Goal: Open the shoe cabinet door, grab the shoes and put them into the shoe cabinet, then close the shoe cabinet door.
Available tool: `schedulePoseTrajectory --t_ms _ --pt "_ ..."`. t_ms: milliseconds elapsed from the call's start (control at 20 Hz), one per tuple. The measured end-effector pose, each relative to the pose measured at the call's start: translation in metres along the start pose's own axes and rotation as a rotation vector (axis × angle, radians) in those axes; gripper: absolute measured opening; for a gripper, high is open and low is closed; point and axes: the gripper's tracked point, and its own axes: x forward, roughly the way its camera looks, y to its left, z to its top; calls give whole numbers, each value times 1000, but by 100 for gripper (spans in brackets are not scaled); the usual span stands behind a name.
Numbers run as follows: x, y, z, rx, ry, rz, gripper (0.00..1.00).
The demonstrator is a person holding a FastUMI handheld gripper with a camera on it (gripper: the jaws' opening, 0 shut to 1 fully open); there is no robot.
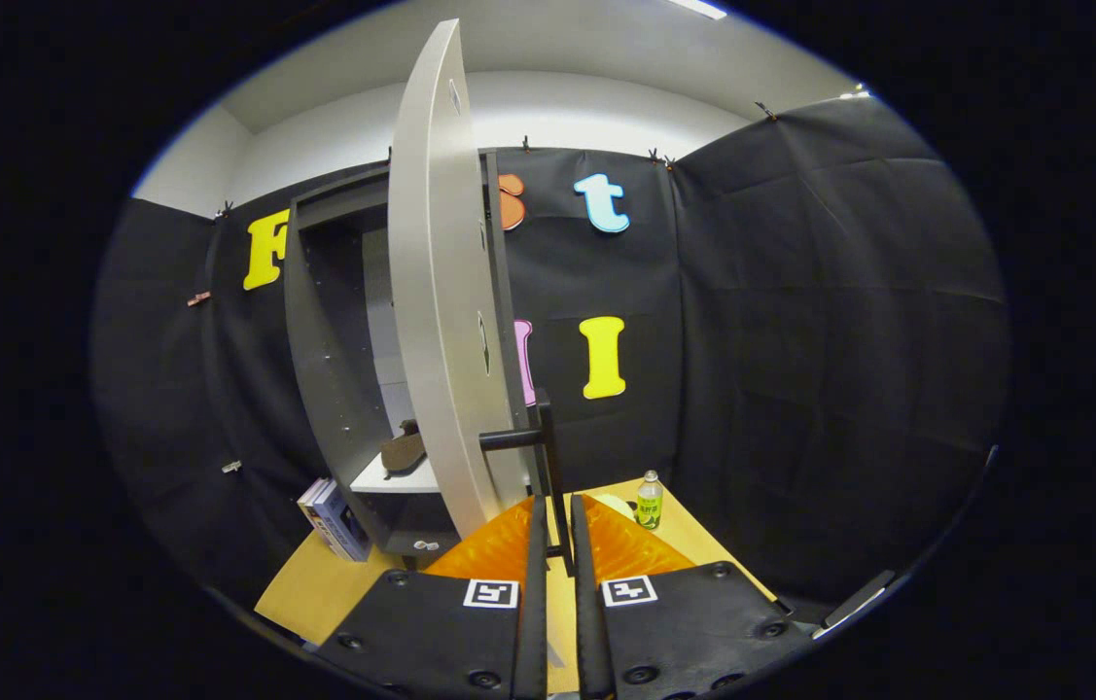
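Observation:
The dark shoe cabinet [314, 321] stands on a wooden table, and its pale door [436, 292] is swung open, edge-on just ahead of me. A black bar handle [548, 437] sticks out from the door's lower edge. Its vertical bar runs down between my fingers. My gripper [557, 501] is shut on that handle, both fingers pressed close to the bar. Inside the cabinet a brown shoe [404, 452] lies on a light shelf [402, 481], partly hidden by the door.
Some books [334, 520] lean against the cabinet's left side. A small bottle with a green label [649, 501] stands on the table [314, 583] to the right, beyond my fingers. Black cloth walls close in the booth on all sides.

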Motion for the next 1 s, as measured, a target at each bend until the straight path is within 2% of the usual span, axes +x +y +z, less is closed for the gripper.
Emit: schedulePoseTrajectory --t_ms 150,300,350,500,600,750,850,1000 --pt "-8 8 1 51 2 25 17" --pt "-18 2 2 16 0 -8 17" --pt "-24 7 6 -1 0 -4 20" --pt "-46 18 17 -72 0 4 39" --pt "-59 39 21 -91 6 55 51" --pt "-73 79 14 -30 36 155 88" --pt "-71 103 -1 14 72 210 98" --pt "-57 143 -53 53 173 244 98"
